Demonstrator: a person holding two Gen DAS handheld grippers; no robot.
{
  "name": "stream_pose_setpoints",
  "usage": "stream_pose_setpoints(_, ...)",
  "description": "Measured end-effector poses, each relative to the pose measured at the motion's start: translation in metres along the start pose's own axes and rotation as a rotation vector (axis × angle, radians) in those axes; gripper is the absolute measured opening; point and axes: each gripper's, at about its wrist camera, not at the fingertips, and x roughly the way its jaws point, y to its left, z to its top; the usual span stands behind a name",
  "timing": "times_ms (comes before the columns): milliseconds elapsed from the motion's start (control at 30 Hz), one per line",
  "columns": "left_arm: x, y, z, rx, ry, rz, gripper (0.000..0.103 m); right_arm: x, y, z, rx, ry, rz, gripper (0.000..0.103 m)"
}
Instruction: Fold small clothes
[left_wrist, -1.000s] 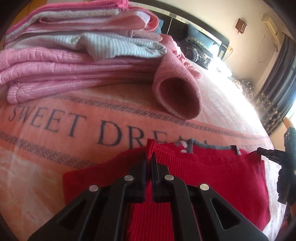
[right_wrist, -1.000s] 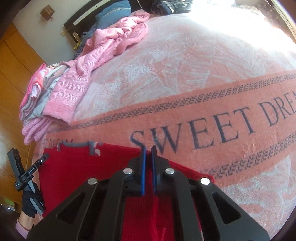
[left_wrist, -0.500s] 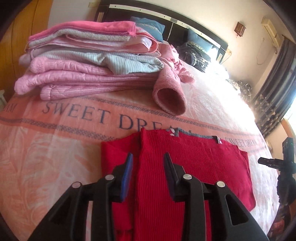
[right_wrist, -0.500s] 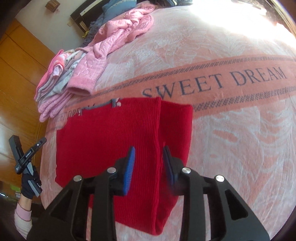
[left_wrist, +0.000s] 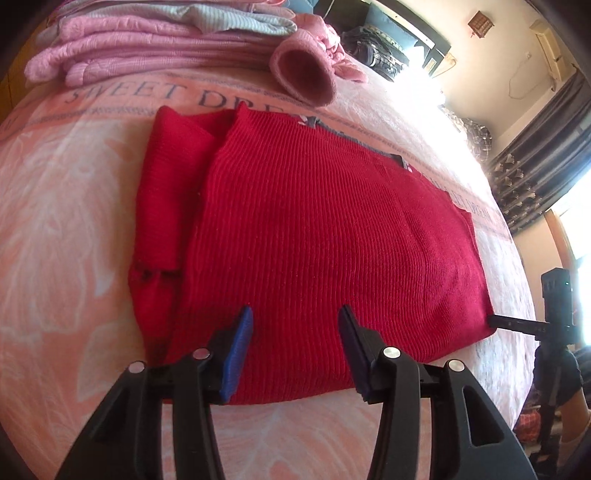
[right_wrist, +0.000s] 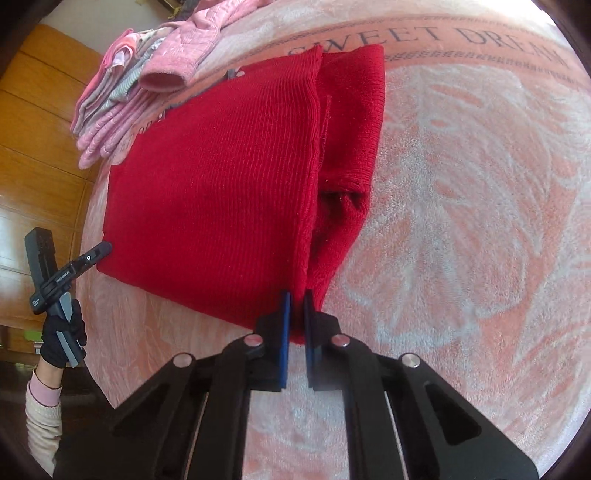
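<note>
While spread flat, ribbed red sweater (left_wrist: 317, 229): left claw (left_wrist: 295, 343) agape, right claw (right_wrist: 296, 317) seemingly pinching hem.

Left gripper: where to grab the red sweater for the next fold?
Red sweater: pinch the near hem, low from the bed's near side. That edge lies flat and free, facing the open left gripper; the right gripper pinches its other corner.

The blanket (right_wrist: 461, 184) on the bed carried the words "SWEET DREAM" in dark capitals along a patterned band near its far edge, partly covered by the red sweater (right_wrist: 221, 177). In the left wrist view the same lettering (left_wrist: 147, 94) read "SWEET DRE". Small white print on the left tongs (right_wrist: 62, 275) was too small to read.
</note>
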Motion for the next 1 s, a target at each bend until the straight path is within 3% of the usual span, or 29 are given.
stream_pose_setpoints(133, 0.001, 0.001, -0.006, 0.039, -0.008, 0.011, 0.049, 0.008, -0.007, -0.006, -0.018, 0.04, -0.065, 0.004)
stream_pose_setpoints(267, -0.001, 0.003, -0.007, 0.028, -0.015, 0.005, 0.049, 0.012, -0.011, -0.006, -0.018, 0.047, -0.044, 0.007)
stream_pose_setpoints(433, -0.02, -0.008, 0.008, 0.022, -0.083, -0.025, 0.049, -0.023, -0.007, 0.02, 0.003, -0.08, 0.043, 0.027)
stream_pose_setpoints(500, -0.024, -0.015, 0.018, 0.021, -0.113, -0.035, 0.052, -0.026, -0.007, 0.037, 0.036, -0.121, 0.064, 0.027)
stream_pose_setpoints(800, 0.016, -0.015, 0.033, -0.004, -0.071, -0.017, 0.054, 0.02, -0.019, 0.085, 0.145, -0.118, 0.016, 0.027)
stream_pose_setpoints(900, 0.02, -0.008, 0.033, -0.013, -0.075, -0.03, 0.054, 0.025, -0.019, 0.085, 0.147, -0.106, 0.035, 0.014)
stream_pose_setpoints(933, 0.02, -0.008, 0.033, -0.007, -0.073, -0.034, 0.054, 0.023, -0.017, 0.085, 0.133, -0.109, 0.006, 0.006)
stream_pose_setpoints(1000, 0.02, -0.009, 0.031, 0.01, -0.07, -0.035, 0.054, 0.023, -0.017, 0.084, 0.136, -0.104, -0.034, 0.005)
